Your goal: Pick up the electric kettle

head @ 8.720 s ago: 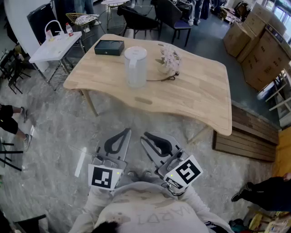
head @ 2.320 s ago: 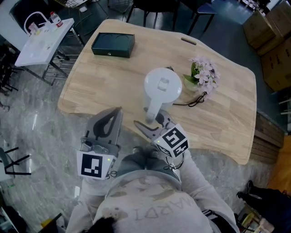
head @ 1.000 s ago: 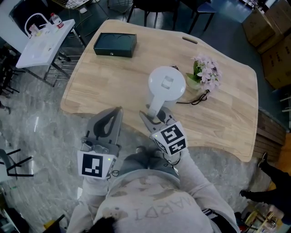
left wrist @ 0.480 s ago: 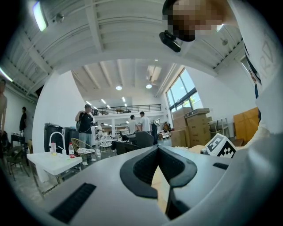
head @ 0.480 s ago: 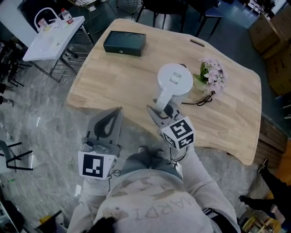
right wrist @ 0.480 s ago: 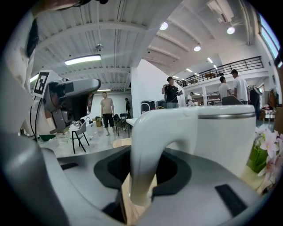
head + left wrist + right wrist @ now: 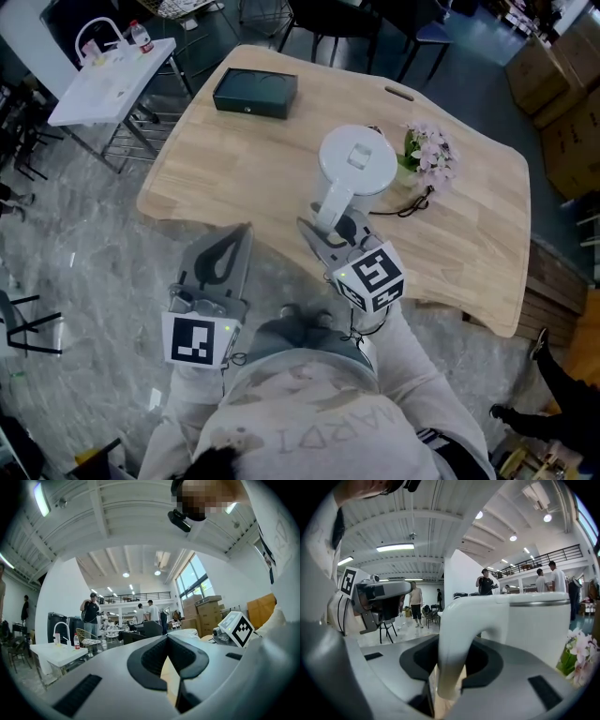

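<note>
The white electric kettle stands on the light wooden table, lid up, its curved handle pointing toward me. My right gripper is shut on that handle; in the right gripper view the handle runs down between the jaws of the right gripper, and the kettle body fills the space just beyond. My left gripper hangs shut and empty off the table's near edge, to the left of the kettle. In its own view the left gripper shows its jaws meeting.
A black box lies at the table's far left. Pink flowers sit right of the kettle, with a dark cord beside them. A white side table stands far left, cardboard boxes far right. Several people stand in the background.
My right gripper, open short of the handle 2.3 s ago, has moved onto the kettle handle and shut on it. The left gripper has stayed shut below the table edge.
</note>
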Demonstrator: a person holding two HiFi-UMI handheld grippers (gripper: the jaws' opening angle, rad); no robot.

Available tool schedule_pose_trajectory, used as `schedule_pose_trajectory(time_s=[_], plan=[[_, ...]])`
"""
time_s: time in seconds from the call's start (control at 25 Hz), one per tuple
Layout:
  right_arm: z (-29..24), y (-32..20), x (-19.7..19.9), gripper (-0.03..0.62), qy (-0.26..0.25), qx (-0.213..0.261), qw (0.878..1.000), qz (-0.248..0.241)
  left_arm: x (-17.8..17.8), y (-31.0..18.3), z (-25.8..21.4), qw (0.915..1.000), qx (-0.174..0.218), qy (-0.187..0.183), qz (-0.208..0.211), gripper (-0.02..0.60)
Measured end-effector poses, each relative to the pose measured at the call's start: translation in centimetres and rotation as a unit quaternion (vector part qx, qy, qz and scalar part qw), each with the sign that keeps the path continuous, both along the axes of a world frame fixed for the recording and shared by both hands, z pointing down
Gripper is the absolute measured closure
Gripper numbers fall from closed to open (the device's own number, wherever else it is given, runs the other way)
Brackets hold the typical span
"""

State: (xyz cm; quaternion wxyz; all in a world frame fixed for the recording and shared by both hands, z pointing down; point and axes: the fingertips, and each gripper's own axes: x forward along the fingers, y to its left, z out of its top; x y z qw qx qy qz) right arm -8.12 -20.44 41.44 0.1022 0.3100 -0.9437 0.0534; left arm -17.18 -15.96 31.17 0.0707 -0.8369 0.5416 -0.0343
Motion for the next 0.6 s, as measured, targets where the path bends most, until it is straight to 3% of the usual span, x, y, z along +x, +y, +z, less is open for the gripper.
schedule_pose_trajectory(time_s=[0.6], plan=[[-6.4, 8.6, 3.2, 0.464, 0.001, 0.048, 0.999, -0.024, 5.7, 2.2, -1.0, 0.9981, 0.020, 0.020, 0.054, 0.581]])
